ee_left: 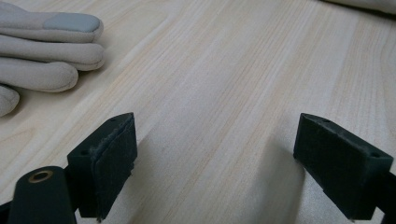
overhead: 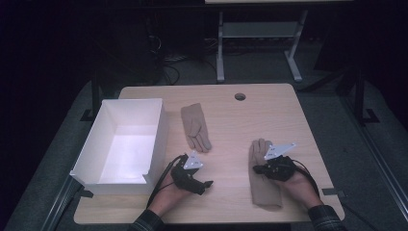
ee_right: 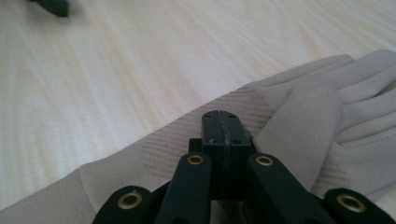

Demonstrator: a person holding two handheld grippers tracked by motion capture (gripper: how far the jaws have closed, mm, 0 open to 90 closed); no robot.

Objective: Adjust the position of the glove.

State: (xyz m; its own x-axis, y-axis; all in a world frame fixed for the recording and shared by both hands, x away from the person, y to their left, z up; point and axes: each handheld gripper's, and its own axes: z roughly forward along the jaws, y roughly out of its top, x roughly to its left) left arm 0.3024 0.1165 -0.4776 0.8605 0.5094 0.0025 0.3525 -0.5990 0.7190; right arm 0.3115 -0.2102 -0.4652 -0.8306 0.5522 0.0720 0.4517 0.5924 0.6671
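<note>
A pale wooden table (overhead: 269,103) is taking up the middle of the room, with a small round hole (overhead: 240,96) sitting near its far edge. A white open box (overhead: 156,132) is standing on the table's left side, its near wall hanging a little over the front edge. Two beige gloves are lying on the wood, well apart from each other. The far glove (overhead: 196,127) is lying just right of the box, fingers pointing toward the person. The near glove (overhead: 262,180) is lying on the right side of the table, fingers pointing away and cuff close to the front edge.

The right gripper (ee_right: 222,126) is sitting over the near glove's palm with its jaws clenched flat together; whether any fabric is pinched between them I cannot tell. The left gripper (ee_left: 215,161) is hovering low over bare wood near the box's front corner, its jaws standing wide apart and released, with the far glove's fingertips lying beyond them
</note>
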